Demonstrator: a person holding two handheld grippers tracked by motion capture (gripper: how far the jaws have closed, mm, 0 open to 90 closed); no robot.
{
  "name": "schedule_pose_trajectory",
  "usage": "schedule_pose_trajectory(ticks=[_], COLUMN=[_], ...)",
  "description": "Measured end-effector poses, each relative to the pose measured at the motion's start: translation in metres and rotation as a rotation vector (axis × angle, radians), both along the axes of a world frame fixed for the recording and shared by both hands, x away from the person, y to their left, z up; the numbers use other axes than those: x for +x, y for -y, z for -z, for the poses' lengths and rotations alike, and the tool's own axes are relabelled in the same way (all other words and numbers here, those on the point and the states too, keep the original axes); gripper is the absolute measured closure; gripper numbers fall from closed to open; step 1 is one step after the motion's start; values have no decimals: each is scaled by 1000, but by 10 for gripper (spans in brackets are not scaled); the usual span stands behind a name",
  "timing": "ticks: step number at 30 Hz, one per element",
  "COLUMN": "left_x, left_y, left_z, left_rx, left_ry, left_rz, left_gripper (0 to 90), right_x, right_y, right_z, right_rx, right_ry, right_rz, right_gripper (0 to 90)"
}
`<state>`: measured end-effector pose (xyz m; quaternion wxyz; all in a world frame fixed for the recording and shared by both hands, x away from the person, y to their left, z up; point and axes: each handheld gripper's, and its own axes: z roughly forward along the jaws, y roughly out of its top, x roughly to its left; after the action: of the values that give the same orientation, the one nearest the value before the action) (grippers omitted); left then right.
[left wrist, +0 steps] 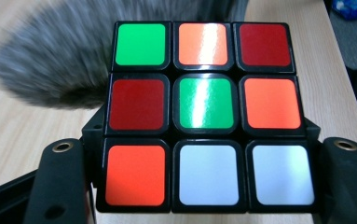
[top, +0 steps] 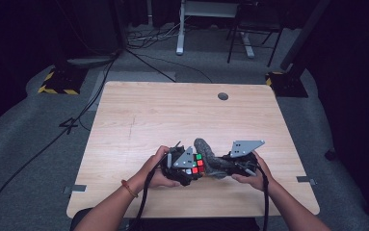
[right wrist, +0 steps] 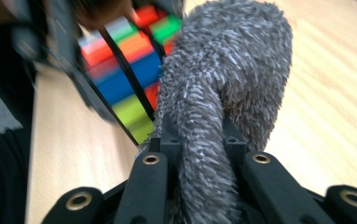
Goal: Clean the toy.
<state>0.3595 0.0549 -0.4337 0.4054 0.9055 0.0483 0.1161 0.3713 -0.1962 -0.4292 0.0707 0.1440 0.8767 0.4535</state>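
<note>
A scrambled Rubik's cube (left wrist: 206, 112) sits between the two black jaws of my left gripper (left wrist: 204, 179), which is shut on it. The face toward the camera shows green, orange, red and white tiles. My right gripper (right wrist: 206, 158) is shut on a grey fluffy cloth (right wrist: 232, 60) that stands up between its jaws. The cloth's tip rests against the cube (right wrist: 129, 70). In the high view both hands meet near the table's front edge. There the left gripper (top: 191, 168) holds the cube (top: 197, 163), and the right gripper (top: 224, 166) holds the grey cloth (top: 206, 149) against its right side.
The light wooden table (top: 172, 110) has a round cable hole (top: 223, 96) at its far side. Behind it, cables (top: 148, 62) run across the grey floor past desk legs (top: 179, 29) and yellow-black striped bases (top: 57, 84). A blue object (left wrist: 353, 7) lies off the table.
</note>
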Motion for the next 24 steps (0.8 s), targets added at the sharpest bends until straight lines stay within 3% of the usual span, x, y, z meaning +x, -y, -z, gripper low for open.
schedule_pose_trajectory(ticks=[6, 9, 16, 19, 21, 24], left_x=[3, 2, 1, 1, 3, 6], left_y=[2, 5, 12, 18, 20, 16], left_z=[3, 5, 9, 13, 15, 14], left_rx=[4, 20, 68, 89, 99, 87], left_ry=[-14, -7, 18, 25, 24, 11], left_rz=[1, 2, -12, -24, -31, -35], left_gripper=[336, 334, 333, 332, 333, 335], right_x=[-5, -11, -18, -21, -21, -18], right_y=[0, -3, -10, -15, -18, -15], right_z=[-4, -8, -18, -20, -20, -19], right_rx=[70, 71, 122, 131, 111, 101], right_ry=[-23, -5, 16, 23, 33, 41], right_rz=[-71, -87, -112, -112, -105, -70], right_gripper=[776, 776, 776, 776, 776, 776])
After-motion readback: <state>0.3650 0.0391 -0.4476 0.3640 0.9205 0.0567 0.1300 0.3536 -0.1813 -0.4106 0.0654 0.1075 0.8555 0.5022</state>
